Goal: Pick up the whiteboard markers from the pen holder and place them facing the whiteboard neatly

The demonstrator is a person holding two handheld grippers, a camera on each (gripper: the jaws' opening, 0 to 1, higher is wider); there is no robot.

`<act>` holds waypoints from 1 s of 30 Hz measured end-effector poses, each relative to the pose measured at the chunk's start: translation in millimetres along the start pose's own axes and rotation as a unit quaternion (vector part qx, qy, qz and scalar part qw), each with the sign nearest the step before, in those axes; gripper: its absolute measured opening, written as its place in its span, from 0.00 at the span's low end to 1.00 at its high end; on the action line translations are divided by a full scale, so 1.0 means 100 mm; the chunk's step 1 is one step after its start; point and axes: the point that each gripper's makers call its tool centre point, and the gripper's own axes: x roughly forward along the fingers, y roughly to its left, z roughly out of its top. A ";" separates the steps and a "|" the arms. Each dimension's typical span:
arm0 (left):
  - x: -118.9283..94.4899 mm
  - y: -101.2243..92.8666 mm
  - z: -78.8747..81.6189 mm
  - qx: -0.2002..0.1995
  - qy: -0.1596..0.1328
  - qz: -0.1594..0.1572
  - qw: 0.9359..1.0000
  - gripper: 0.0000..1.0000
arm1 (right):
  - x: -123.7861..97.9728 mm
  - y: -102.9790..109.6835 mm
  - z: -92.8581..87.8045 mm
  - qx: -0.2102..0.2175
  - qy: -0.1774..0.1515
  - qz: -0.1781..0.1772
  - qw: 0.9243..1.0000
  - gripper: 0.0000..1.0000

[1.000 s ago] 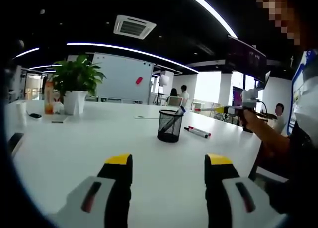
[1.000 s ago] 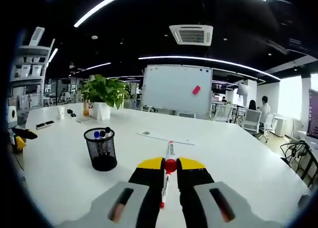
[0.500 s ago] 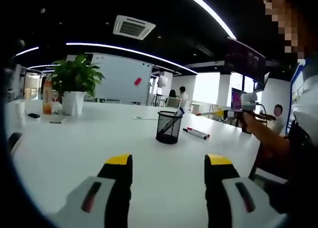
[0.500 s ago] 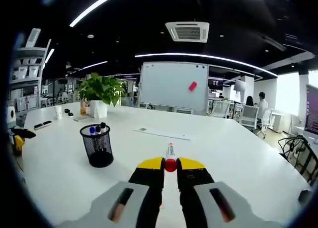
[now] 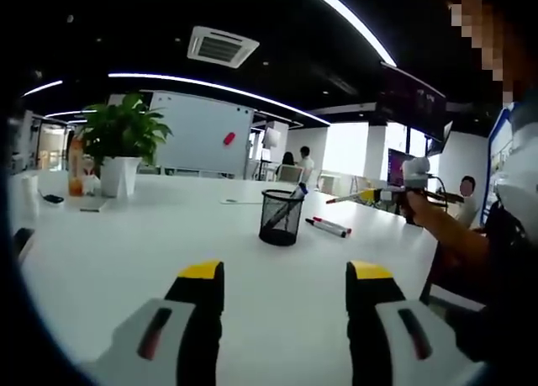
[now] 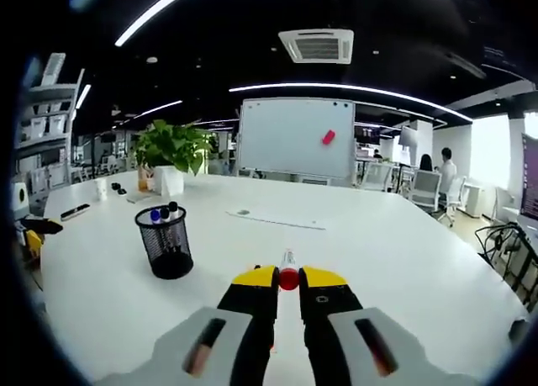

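A black mesh pen holder (image 5: 281,218) (image 6: 164,241) stands on the white table (image 5: 126,243) with markers (image 6: 161,212) sticking out of its top. Two markers (image 5: 328,226) lie on the table just right of the holder in the left gripper view. My right gripper (image 6: 288,280) is shut on a red-capped whiteboard marker (image 6: 287,270), held above the table and pointing toward the whiteboard (image 6: 294,139) (image 5: 197,134). My left gripper (image 5: 284,277) hangs open over the near table with nothing between its jaws. The right gripper (image 5: 395,184) shows in the left gripper view, in a hand.
A potted plant (image 5: 118,146) (image 6: 172,155) stands at the far side by an orange bottle (image 5: 76,163) and a black phone (image 5: 53,198). A sheet of paper (image 6: 277,220) lies toward the whiteboard. Chairs and seated people (image 6: 441,180) are at the back right.
Both views have shifted slightly with the hands. The right gripper, still holding the marker, has drifted a little; the holder sits a bit further left and lower in its view.
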 end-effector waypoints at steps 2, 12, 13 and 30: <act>0.00 0.00 -0.02 -0.002 0.001 0.000 1.000 0.59 | 0.02 0.00 -0.04 -0.007 0.006 -0.001 1.000 0.13; 0.04 -0.03 -0.05 -0.005 0.005 -0.006 1.000 0.59 | 0.06 -0.04 -0.18 -0.006 0.025 -0.004 1.000 0.13; 0.04 -0.03 -0.04 -0.004 0.005 -0.006 1.000 0.59 | 0.06 -0.05 -0.19 -0.006 0.026 -0.004 1.000 0.13; -0.03 0.01 -0.03 0.003 0.006 0.007 1.000 0.59 | 0.18 -0.07 -0.53 0.010 0.064 -0.003 0.998 0.13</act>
